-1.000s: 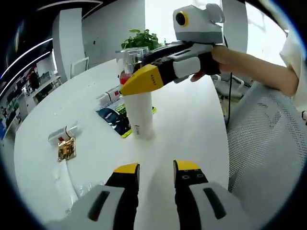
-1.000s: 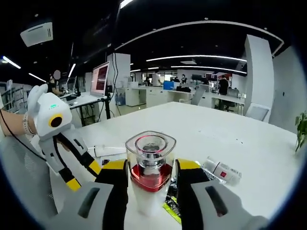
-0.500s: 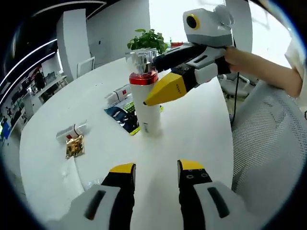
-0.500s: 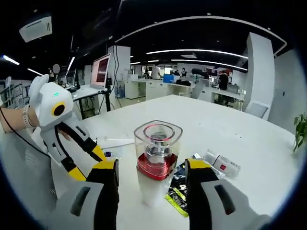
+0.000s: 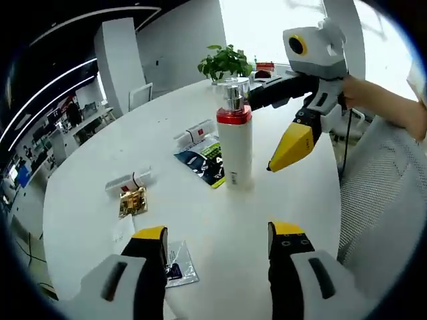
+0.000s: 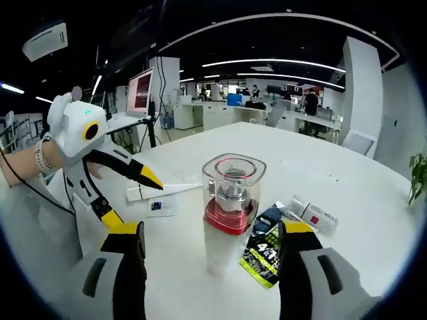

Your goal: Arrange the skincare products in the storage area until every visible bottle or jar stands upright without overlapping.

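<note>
A white pump bottle (image 5: 235, 148) with a red collar and clear cap stands upright on the white table (image 5: 100, 153), free of both grippers. My left gripper (image 5: 219, 233) is open, low in front of the bottle. In the left gripper view my right gripper (image 5: 264, 133) comes in from the right, open, with one jaw behind the bottle and its yellow-tipped jaw beside it. In the right gripper view the bottle (image 6: 232, 200) stands just ahead of my open right gripper (image 6: 210, 231), not touched. The left gripper (image 6: 130, 198) shows open at the left there.
A dark and green sachet (image 5: 203, 160) lies by the bottle's base, and a small red-labelled tube (image 5: 193, 132) lies flat behind it. Another small tube (image 5: 130, 181), a gold sachet (image 5: 133, 201) and a clear packet (image 5: 175, 263) lie nearer. A potted plant (image 5: 225, 63) stands at the far edge.
The right gripper has opened, let go of the bottle and drawn back from it. The left gripper's jaws have spread wider. The bottle stays upright.
</note>
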